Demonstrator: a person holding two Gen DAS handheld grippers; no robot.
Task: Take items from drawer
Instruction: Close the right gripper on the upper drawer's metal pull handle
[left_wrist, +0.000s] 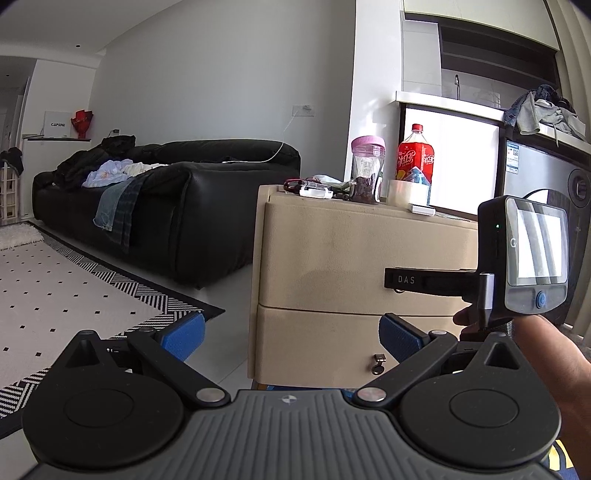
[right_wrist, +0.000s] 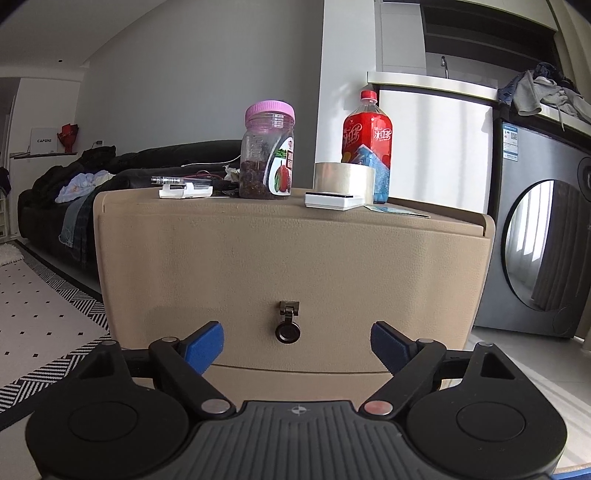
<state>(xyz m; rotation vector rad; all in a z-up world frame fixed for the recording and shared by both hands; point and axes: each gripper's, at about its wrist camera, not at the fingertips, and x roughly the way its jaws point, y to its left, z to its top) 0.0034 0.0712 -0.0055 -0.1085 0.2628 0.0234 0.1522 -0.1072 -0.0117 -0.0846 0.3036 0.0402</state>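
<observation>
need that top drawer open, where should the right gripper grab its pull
Grip the round ring of the pull, which hangs flat on the top drawer. Come straight from the front with the right gripper, one pad either side.

I am working in a lived-in home: a black leather sofa (left_wrist: 166, 192) strewn with clothes, a patterned rug (left_wrist: 74, 280), a front-loading washing machine (right_wrist: 535, 236) under a laundry-piled counter, and a beige drawer cabinet (right_wrist: 288, 266) holding snacks.
</observation>
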